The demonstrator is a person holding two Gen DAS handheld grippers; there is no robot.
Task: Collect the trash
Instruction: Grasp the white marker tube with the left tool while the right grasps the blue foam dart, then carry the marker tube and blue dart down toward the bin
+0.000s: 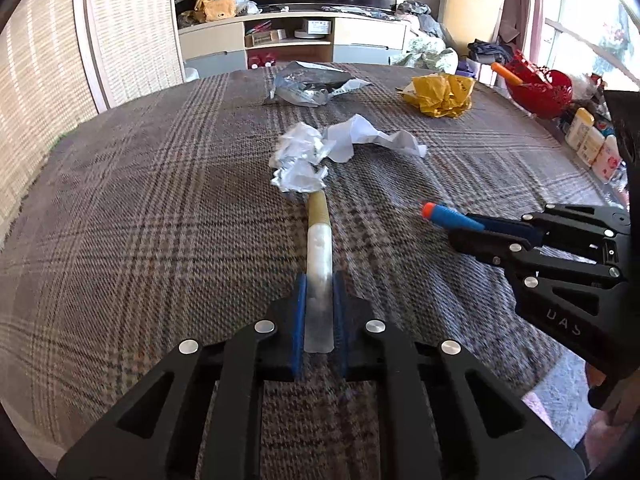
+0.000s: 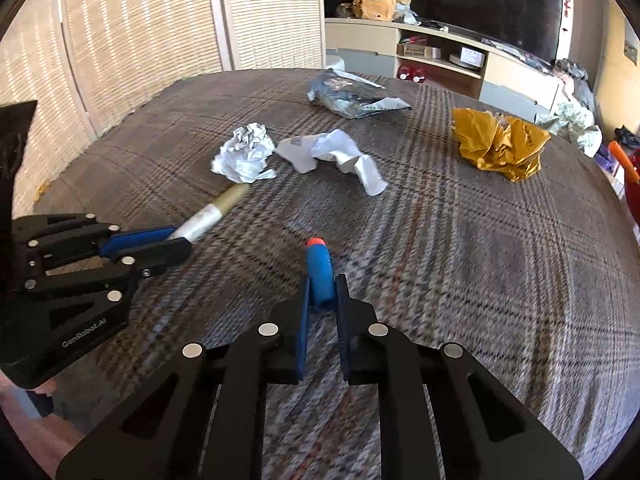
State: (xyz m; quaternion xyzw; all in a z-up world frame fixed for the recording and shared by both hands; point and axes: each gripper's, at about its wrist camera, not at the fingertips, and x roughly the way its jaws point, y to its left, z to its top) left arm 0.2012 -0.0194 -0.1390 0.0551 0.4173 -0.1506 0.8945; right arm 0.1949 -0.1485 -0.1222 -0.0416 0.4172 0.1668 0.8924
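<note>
On plaid woven bedspread (image 1: 160,216): our left gripper (image 1: 319,280) clenched on near end of slim white-and-tan marker-like stick (image 1: 319,240), its far tip touching crumpled foil-white paper wad (image 1: 300,160). Our right gripper (image 2: 322,286) clamped on blue foam dart with orange tip (image 2: 319,270). We judge stick stiff, light, perhaps slick — grip mid-barrel. Dart soft, squashy — pinch gently.

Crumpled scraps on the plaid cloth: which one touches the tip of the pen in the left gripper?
The silvery-white foil ball, at the pen tip; white paper, grey bag and yellow wrapper lie beyond.
</note>
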